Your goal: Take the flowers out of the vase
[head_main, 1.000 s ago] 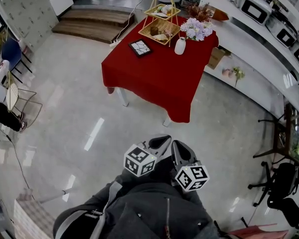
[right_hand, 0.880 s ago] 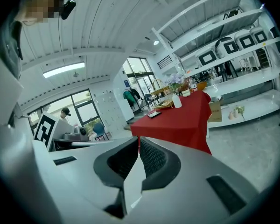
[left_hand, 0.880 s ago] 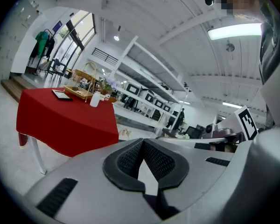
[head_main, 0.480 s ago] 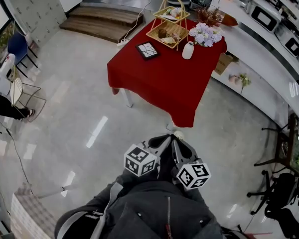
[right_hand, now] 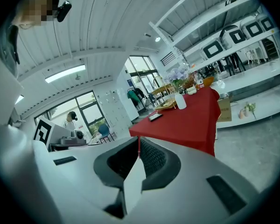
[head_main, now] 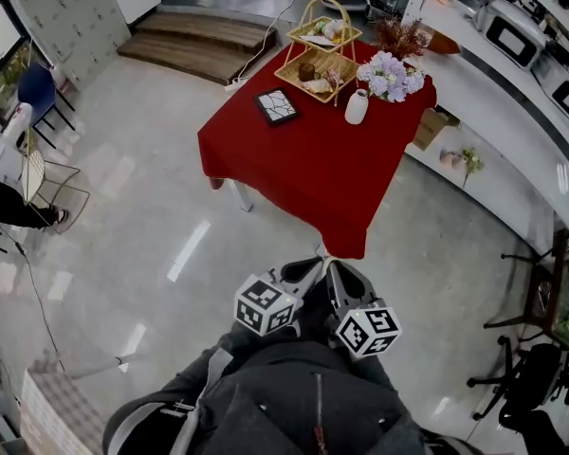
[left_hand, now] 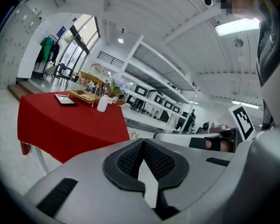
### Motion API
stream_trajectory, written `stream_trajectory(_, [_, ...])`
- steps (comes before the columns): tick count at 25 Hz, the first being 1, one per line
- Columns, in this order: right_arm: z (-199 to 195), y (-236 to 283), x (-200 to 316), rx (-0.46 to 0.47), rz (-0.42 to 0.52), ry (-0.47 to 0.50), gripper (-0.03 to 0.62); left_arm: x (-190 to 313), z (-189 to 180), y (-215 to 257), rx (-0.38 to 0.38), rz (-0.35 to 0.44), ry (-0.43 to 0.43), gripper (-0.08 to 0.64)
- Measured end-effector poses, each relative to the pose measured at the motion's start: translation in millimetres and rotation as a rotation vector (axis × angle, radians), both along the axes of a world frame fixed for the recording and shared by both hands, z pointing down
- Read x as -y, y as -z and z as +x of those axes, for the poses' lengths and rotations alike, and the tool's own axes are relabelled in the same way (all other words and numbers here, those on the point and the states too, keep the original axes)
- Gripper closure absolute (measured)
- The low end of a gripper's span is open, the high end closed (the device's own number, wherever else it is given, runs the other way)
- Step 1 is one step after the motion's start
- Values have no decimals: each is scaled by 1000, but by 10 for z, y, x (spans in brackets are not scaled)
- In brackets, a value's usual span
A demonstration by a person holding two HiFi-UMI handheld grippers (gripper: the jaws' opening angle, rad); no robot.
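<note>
A white vase (head_main: pixel 357 107) stands near the far right corner of the red-clothed table (head_main: pixel 303 169), with pale purple flowers (head_main: pixel 391 74) in it. Both grippers are held close in front of the person's body, well short of the table's near corner. My left gripper (head_main: pixel 310 267) and right gripper (head_main: pixel 336 271) point toward the table side by side, both shut and empty. The left gripper view shows the vase (left_hand: pixel 102 103) far beyond the closed left gripper (left_hand: pixel 143 141). The right gripper view shows the vase (right_hand: pixel 180 101) and flowers (right_hand: pixel 177 74) beyond the closed right gripper (right_hand: pixel 139 138).
A two-tier wicker basket (head_main: pixel 320 50) with food, a dark framed tile (head_main: pixel 277 106) and a brown dried bunch (head_main: pixel 401 36) share the table. A white counter (head_main: pixel 512 112) with microwaves runs along the right. A cardboard box (head_main: pixel 431 127) sits beside the table. Chairs (head_main: pixel 33 173) stand left.
The table's near corner has drawn closer to the grippers as the person and both grippers moved toward it. Both stayed shut.
</note>
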State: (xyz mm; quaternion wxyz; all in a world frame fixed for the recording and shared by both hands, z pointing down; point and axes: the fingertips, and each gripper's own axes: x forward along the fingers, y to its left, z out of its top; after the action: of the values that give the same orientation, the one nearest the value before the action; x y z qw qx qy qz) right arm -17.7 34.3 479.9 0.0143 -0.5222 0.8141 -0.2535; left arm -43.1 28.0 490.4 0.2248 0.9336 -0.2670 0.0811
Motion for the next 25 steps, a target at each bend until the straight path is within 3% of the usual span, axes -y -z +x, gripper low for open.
stream_trajectory(25, [890, -82, 1516, 27, -52, 3, 577, 1439, 751, -155, -7, -69, 64, 552])
